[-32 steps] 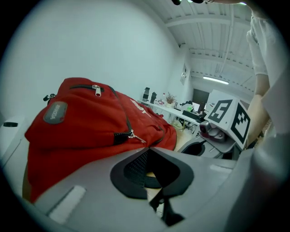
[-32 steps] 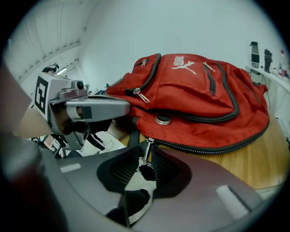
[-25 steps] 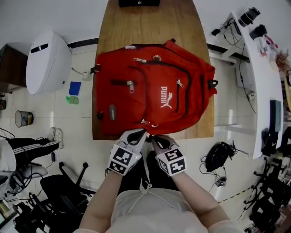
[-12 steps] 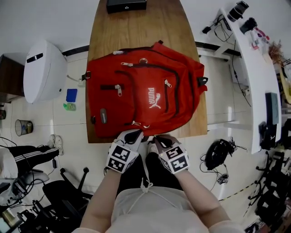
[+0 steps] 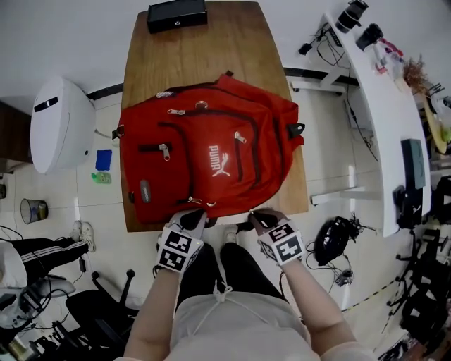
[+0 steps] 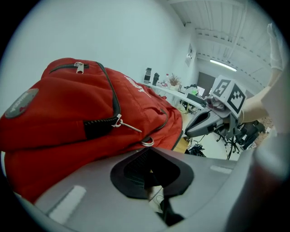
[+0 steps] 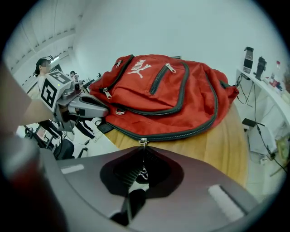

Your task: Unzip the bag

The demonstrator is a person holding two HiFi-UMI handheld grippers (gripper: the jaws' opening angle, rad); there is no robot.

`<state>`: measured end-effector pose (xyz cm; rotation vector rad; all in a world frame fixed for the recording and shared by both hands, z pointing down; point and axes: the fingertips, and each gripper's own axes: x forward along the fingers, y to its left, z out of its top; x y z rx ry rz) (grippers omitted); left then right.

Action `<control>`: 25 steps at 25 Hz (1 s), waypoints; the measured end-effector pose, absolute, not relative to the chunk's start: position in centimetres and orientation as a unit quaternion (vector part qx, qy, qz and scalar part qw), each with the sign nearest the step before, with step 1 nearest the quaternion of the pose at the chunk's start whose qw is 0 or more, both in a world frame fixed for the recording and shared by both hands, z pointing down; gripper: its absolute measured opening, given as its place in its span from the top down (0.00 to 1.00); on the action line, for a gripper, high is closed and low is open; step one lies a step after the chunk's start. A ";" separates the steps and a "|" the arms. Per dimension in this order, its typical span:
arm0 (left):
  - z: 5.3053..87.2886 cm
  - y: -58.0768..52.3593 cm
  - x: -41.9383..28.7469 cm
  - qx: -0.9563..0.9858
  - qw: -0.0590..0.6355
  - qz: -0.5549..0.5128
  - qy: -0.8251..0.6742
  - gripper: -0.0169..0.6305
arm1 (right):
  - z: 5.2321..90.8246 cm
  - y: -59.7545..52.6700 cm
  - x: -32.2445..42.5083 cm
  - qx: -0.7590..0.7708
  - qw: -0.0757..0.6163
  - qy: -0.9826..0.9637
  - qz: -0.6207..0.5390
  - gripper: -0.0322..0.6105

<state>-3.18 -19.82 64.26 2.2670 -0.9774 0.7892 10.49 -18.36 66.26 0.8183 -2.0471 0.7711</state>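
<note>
A red backpack point(image 5: 211, 158) lies flat on the wooden table point(image 5: 204, 56), its bottom edge toward me. My right gripper point(image 5: 255, 217) is at that edge, right of centre. In the right gripper view it point(image 7: 143, 170) is shut on the main zip's pull point(image 7: 143, 142), and the thin tab runs down between the jaws. My left gripper point(image 5: 192, 217) is at the same edge, further left. Its jaws point(image 6: 152, 167) look shut under the red cloth point(image 6: 68, 113), but what they hold is hidden. A metal ring pull point(image 6: 147, 142) hangs just above them.
A black box point(image 5: 176, 14) sits at the table's far end. A white rounded appliance point(image 5: 60, 113) stands on the floor to the left, and a white desk point(image 5: 380, 106) with gear to the right. A black office chair point(image 5: 106, 303) is near my left leg.
The two grippers were tip to tip at the middle of the bag's bottom edge. They have drawn apart, the left going left and the right going right. The head view has shifted.
</note>
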 end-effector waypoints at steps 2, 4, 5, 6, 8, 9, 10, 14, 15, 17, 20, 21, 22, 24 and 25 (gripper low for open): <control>64.5 -19.8 -3.3 0.836 0.281 0.300 -0.365 0.96 | 66.3 -18.9 11.8 0.325 0.397 -0.802 0.304 0.93; 64.6 -19.9 -3.3 0.831 0.286 0.305 -0.367 0.96 | 66.1 -19.6 12.8 0.323 0.407 -0.801 0.297 0.93; 64.7 -19.9 -3.4 0.829 0.287 0.308 -0.368 0.96 | 65.9 -19.9 13.2 0.321 0.413 -0.802 0.290 0.93; 64.7 -19.9 -3.4 0.828 0.286 0.311 -0.368 0.96 | 65.8 -20.2 13.7 0.318 0.419 -0.802 0.283 0.93; 64.8 -19.9 -3.4 0.828 0.282 0.314 -0.369 0.96 | 65.6 -20.8 14.7 0.314 0.432 -0.802 0.267 0.93; 64.9 -20.0 -3.4 0.828 0.281 0.314 -0.370 0.96 | 65.6 -21.2 15.3 0.314 0.437 -0.801 0.262 0.93; 64.9 -20.0 -3.4 0.828 0.280 0.314 -0.370 0.96 | 65.5 -21.5 15.9 0.316 0.440 -0.799 0.260 0.93; 65.0 -20.0 -3.5 0.827 0.281 0.315 -0.371 0.96 | 65.2 -22.6 17.9 0.328 0.437 -0.795 0.264 0.93; 65.0 -20.0 -3.5 0.828 0.278 0.315 -0.372 0.96 | 65.1 -22.9 18.2 0.332 0.436 -0.794 0.264 0.93; 65.0 -20.1 -3.5 0.829 0.268 0.314 -0.377 0.96 | 65.0 -23.7 18.8 0.340 0.437 -0.792 0.256 0.93; 65.2 -20.2 -3.6 0.829 0.260 0.313 -0.384 0.96 | 64.8 -25.0 19.7 0.346 0.446 -0.790 0.242 0.93; 65.2 -20.3 -3.6 0.828 0.261 0.312 -0.385 0.96 | 64.8 -25.4 19.9 0.344 0.449 -0.789 0.240 0.93; 65.2 -20.3 -3.6 0.828 0.264 0.311 -0.385 0.96 | 64.7 -25.7 20.1 0.343 0.451 -0.788 0.240 0.93; 65.2 -20.2 -3.6 0.828 0.269 0.308 -0.383 0.96 | 64.5 -26.6 20.7 0.346 0.452 -0.787 0.236 0.93; 65.2 -20.2 -3.6 0.829 0.270 0.307 -0.382 0.96 | 64.2 -27.2 21.0 0.350 0.452 -0.787 0.231 0.93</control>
